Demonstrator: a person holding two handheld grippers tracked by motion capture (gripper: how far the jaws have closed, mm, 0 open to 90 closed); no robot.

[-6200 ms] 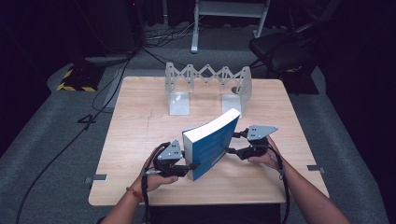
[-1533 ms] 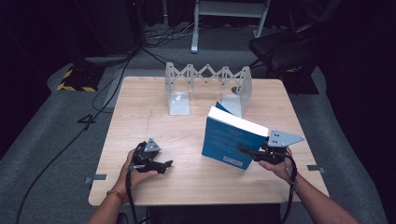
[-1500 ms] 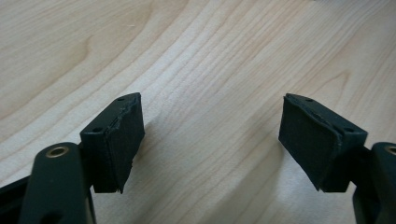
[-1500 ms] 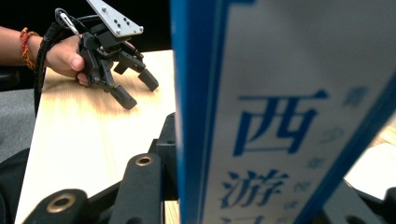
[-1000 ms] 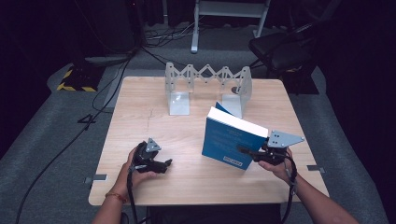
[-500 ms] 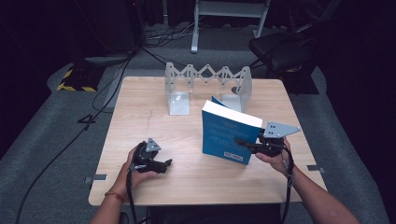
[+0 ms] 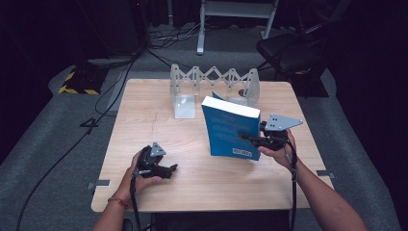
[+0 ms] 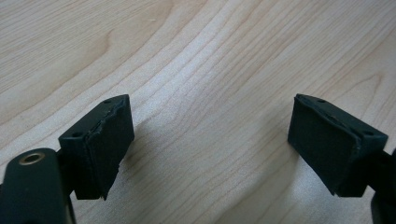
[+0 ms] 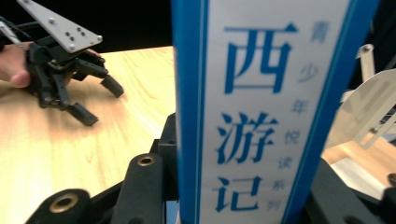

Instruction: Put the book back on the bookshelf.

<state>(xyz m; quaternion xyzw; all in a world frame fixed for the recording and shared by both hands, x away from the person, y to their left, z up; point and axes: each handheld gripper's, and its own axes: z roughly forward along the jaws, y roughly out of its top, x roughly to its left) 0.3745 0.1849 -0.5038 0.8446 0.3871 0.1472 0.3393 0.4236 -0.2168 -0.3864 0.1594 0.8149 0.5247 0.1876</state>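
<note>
Our right gripper clamps the thick blue paperback book upright before the grey folding metal rack, while our left gripper gapes empty over the pale wooden table.

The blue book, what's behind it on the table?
Behind the blue book stands the grey folding rack; the book covers the foot of its right end plate.

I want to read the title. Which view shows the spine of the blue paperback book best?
The right gripper view: the blue paperback book stands close, its spine's printed characters sharp. The high view gives the book whole but small, back cover facing.
</note>
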